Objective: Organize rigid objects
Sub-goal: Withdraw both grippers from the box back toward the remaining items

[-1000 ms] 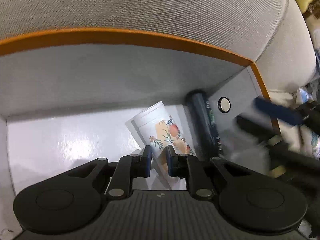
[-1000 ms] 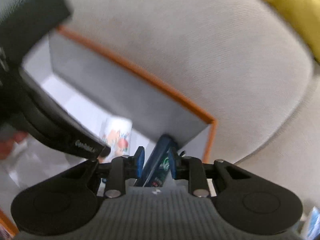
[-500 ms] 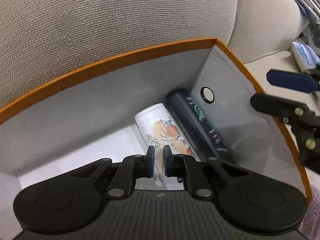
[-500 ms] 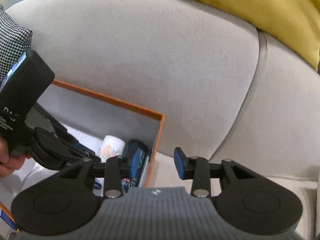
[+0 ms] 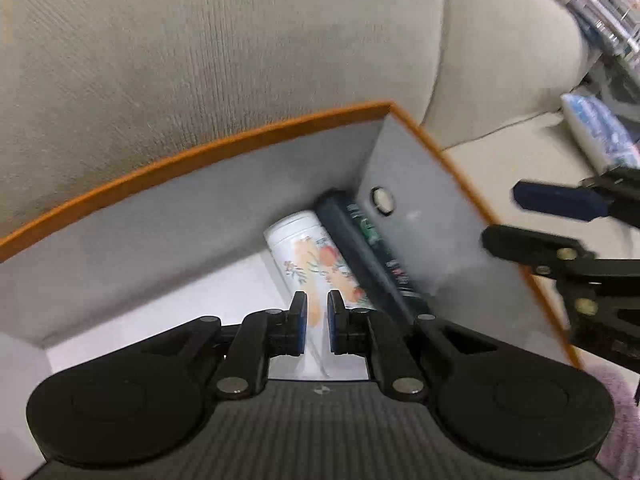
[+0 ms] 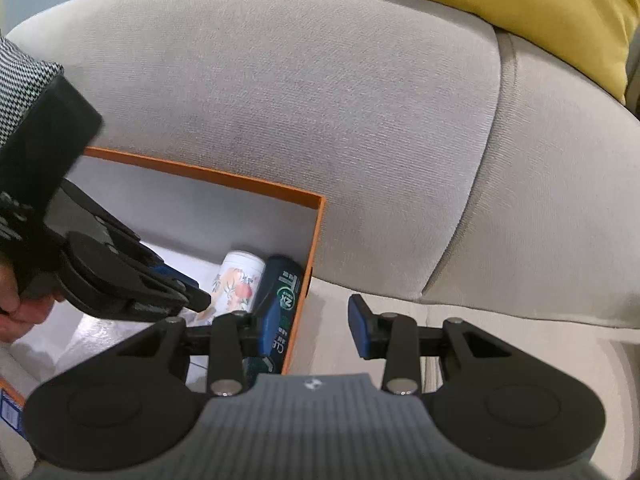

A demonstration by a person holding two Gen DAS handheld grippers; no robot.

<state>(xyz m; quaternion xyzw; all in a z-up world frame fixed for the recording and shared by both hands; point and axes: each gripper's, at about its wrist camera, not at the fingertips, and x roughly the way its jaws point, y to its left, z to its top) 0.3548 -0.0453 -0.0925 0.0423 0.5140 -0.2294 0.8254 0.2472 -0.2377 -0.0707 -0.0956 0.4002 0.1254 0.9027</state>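
A beige sofa [image 6: 320, 100] fills the background beyond both tools, with a yellow cushion [image 6: 500, 4] above the right tool. The orange-rimmed box [image 5: 200, 152] sits against the sofa, below the left tool and left of the right tool. Inside, just ahead of the left tool [image 5: 317, 322], lie a white floral can [image 5: 308, 256] and a dark bottle [image 5: 372, 248], touching. The left tool is clenched on nothing; the right tool [image 6: 312, 328] is released, empty, straddling the box's wall.
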